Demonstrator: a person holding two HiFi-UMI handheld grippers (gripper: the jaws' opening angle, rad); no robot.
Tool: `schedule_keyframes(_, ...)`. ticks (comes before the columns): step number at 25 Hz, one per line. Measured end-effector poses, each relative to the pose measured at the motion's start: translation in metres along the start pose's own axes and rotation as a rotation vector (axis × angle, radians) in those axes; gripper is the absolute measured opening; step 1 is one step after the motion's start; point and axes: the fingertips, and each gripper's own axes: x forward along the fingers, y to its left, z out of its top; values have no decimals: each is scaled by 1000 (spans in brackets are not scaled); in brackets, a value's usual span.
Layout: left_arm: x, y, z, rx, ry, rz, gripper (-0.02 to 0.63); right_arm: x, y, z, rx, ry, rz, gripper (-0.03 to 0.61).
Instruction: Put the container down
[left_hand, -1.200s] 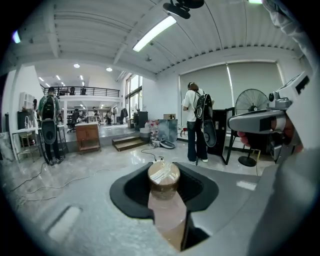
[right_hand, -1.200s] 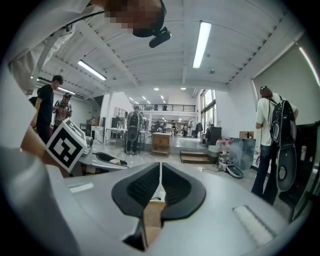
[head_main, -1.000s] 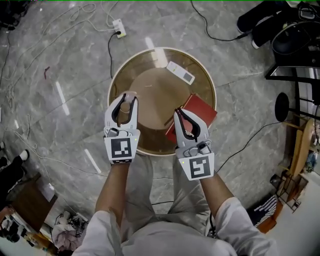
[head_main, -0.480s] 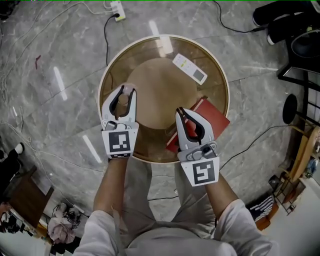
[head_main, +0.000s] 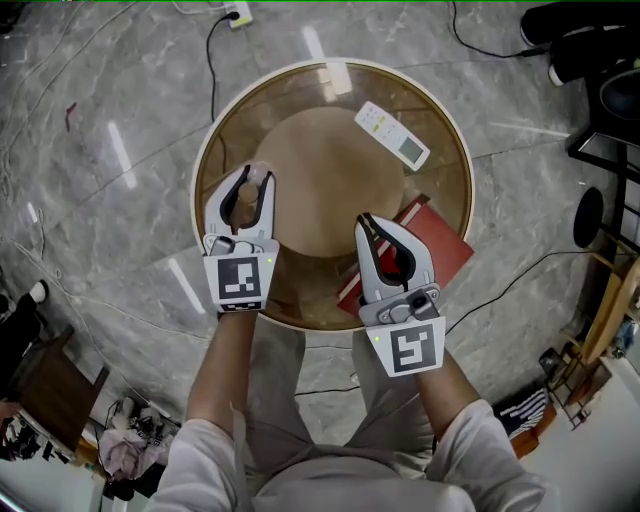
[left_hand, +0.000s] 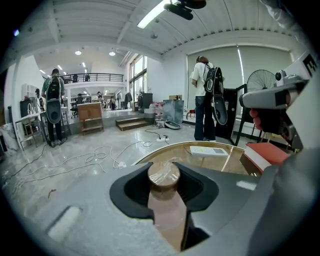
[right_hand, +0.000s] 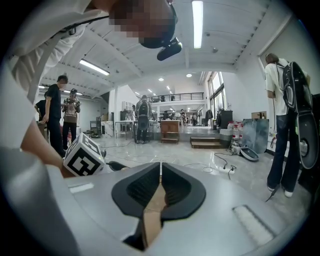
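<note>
Head view showed the left gripper (head_main: 254, 178) clamped on a small brown container (head_main: 246, 205) over the left part of a round glass table (head_main: 300, 150), with the right gripper (head_main: 366, 220) beside a red book (head_main: 440, 245). Left gripper view had both jaws pressing the film-topped container. Right gripper view showed its jaws together, nothing between.
</note>
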Motion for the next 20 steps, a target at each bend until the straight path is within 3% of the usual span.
schedule_keyframes(10,3,-3,-18,-20,14,-11,126,6,1,-9,10,9,3,12)
schedule_keyframes(20,3,-3,-22,-5,-26,-6,127,7,4,-18,2,8,12,11)
